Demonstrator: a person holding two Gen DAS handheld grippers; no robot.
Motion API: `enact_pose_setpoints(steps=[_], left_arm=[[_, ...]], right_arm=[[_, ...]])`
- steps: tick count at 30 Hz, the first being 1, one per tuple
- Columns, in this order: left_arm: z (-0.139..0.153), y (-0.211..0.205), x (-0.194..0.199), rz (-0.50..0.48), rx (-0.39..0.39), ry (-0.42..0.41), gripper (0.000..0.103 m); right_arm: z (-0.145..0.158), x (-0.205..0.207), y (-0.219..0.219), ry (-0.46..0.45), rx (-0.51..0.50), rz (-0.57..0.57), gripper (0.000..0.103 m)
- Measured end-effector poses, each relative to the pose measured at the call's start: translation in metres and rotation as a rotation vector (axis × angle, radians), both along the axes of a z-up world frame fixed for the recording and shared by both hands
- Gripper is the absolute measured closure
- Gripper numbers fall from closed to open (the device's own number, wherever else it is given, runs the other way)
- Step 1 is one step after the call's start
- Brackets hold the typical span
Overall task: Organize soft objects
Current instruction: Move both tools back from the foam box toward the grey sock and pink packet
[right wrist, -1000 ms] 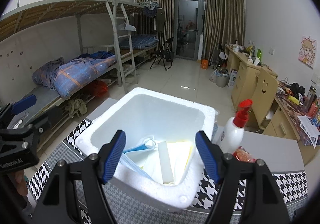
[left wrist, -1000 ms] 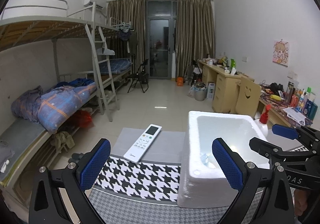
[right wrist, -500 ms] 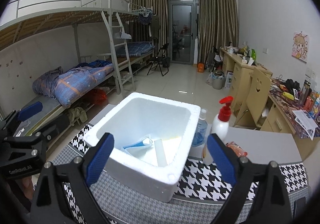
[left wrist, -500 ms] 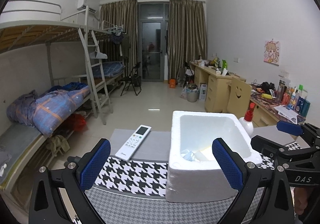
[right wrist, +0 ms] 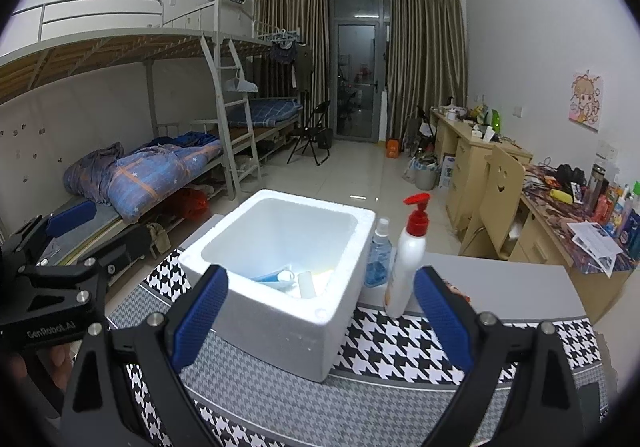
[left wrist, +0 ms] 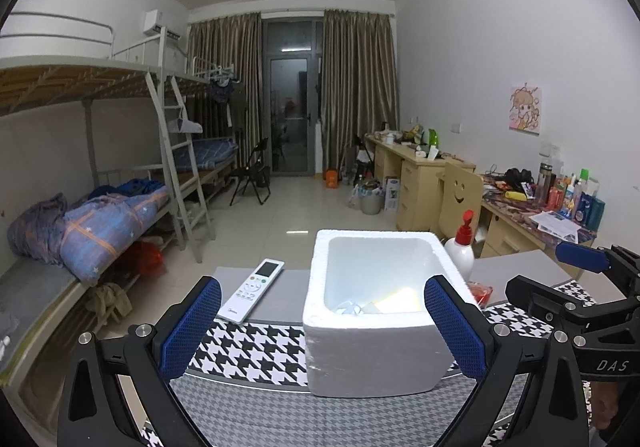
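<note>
At the centre of both frames sits the white foam box [right wrist: 280, 271] on the houndstooth-covered table [right wrist: 400, 359], with a face mask [right wrist: 276, 277] and other pale items in its bottom. Both the left hand-held gripper [left wrist: 320, 327] and the right hand-held gripper [right wrist: 318, 311] gape wide, holding nothing. A red-capped pump bottle [right wrist: 408, 259] stands just right of the box, a white remote control [left wrist: 252, 291] at its left.

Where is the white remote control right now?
In the left wrist view, the white remote control lies on the grey table top, just left of the white foam box.
</note>
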State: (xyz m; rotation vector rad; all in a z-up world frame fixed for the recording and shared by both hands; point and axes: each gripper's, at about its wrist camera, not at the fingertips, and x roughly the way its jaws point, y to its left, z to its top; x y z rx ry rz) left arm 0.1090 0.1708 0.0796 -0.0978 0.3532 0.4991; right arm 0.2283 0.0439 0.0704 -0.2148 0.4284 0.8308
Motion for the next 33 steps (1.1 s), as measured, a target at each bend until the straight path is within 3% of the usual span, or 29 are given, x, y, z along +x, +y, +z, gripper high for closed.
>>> enact_pose_setpoints(steps=[12,21,33], left_arm=[[-0.003,-0.027,-0.013,-0.059,-0.012,-0.006,0.001],[-0.006,-0.046,-0.021,-0.062,0.023,-0.021,0.001],[-0.010,-0.078,-0.027,-0.148,0.020,-0.034,0.001]], right_arm=[[-0.002,-0.017,-0.037,-0.033,0.020,-0.031,0.007],[-0.005,-0.029,-0.058,-0.052,0.031,-0.058,0.007],[-0.007,-0.039,-0.088,-0.062,0.055,-0.090,0.007]])
